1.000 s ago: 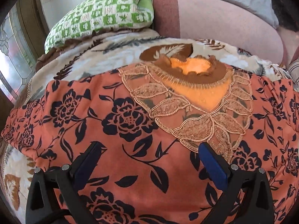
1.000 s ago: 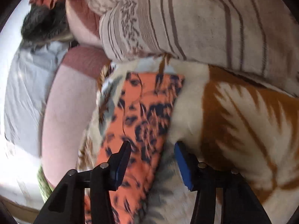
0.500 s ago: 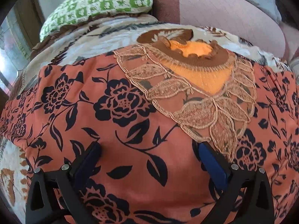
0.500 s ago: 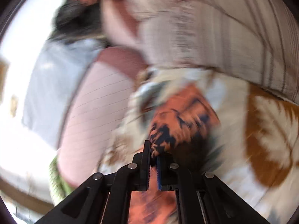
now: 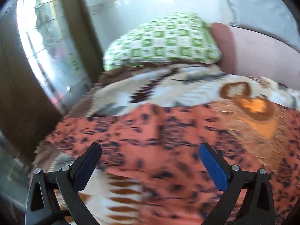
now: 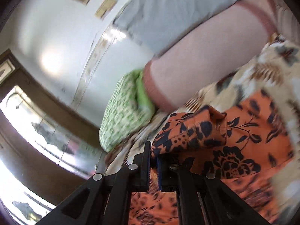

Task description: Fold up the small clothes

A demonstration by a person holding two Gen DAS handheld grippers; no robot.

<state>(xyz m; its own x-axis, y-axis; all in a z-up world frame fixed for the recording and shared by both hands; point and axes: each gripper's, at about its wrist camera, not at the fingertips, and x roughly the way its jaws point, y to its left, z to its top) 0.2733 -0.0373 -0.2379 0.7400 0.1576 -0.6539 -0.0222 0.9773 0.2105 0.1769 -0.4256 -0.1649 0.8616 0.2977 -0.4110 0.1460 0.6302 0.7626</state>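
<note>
Lifted now, orange floral garment [image 6: 196,135] pinched in right claw [image 6: 153,161].

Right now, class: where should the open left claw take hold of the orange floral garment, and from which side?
Judging by its pose: grip the orange floral garment at its free left sleeve edge, approaching from the left, where it lies flat on the blanket.

the right gripper [image 6: 153,154], open over the orange floral garment [image 6: 243,146] a second ago, has closed on a corner of it and lifted that bunched corner off the bed. the left gripper [image 5: 150,150] has swung from the embroidered neckline [image 5: 256,110] toward the garment's edge by the green pillow [image 5: 163,41].
</note>
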